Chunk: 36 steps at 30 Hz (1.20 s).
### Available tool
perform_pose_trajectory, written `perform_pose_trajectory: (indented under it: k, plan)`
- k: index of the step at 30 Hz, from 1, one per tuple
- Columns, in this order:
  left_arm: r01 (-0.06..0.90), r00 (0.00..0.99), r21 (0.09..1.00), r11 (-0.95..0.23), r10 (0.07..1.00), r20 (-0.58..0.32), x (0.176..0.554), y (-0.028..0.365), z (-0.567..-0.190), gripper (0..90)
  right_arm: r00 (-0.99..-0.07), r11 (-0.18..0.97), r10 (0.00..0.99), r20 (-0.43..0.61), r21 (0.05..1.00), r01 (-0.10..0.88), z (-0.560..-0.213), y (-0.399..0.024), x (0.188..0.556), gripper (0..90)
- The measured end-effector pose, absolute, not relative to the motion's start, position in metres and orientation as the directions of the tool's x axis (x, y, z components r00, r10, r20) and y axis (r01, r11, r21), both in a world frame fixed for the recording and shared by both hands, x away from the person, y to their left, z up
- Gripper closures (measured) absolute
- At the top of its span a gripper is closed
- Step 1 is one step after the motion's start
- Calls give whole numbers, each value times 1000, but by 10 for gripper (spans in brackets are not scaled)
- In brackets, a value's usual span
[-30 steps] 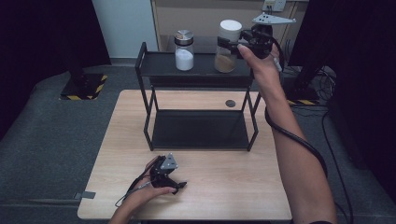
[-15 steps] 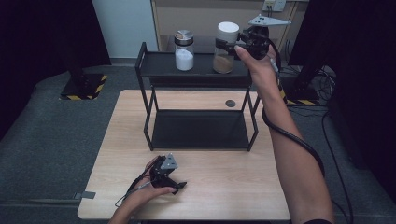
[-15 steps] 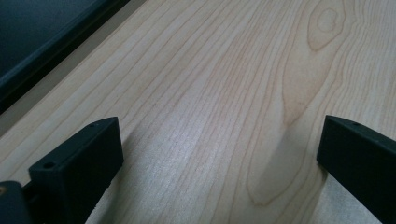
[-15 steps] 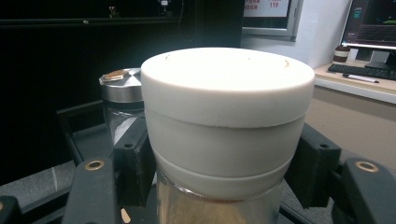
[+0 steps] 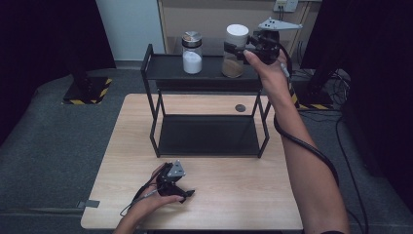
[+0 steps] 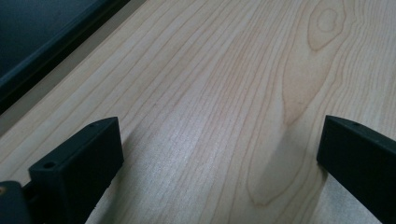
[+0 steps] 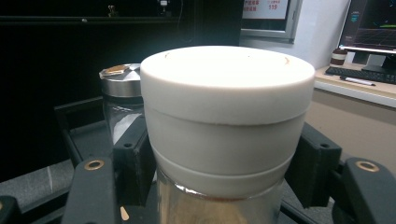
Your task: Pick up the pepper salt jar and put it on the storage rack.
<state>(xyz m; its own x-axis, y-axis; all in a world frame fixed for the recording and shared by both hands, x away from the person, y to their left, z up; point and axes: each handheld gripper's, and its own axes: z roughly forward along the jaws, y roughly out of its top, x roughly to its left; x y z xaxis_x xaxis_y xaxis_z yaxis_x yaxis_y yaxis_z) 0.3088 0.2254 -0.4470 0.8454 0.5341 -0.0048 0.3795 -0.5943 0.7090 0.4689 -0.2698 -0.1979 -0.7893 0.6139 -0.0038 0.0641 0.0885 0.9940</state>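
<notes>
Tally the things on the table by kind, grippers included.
Glass jars: 2, white-lidded jar of brown powder and metal-lidded jar of white powder
Black metal two-tier racks: 1
Black two-jaw grippers: 2, left gripper, right gripper
Total: 5

A rack (image 5: 151,68) stands on the table (image 5: 122,146), at the back. Two jars are on its top shelf: the jar with the metal lid (image 5: 192,52) is on the left, and the jar with the big lid (image 5: 235,51) is just beside it on the right. A small round thing (image 5: 240,107) lies on the table behind the rack's bottom shelf.

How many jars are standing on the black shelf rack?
2, both on the rack's top shelf: the silver-lidded jar on the left, and the white-lidded jar on the right, clamped by the right gripper.
</notes>
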Motion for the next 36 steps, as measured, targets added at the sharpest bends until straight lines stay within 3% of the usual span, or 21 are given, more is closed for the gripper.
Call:
perform_pose_trajectory:
  k: [18,30,36]
  plan:
    - [380,845,709,-594,534,-5,309,225,-447,0,-789,87,615,3,994,72,-197,-268,469,326]
    - [380,845,709,-594,534,-5,309,225,-447,0,-750,101,661,-8,992,79,-190,-268,447,95]
    - [380,845,709,-594,534,-5,309,225,-447,0,-733,103,680,-17,992,72,-192,-277,428,81]
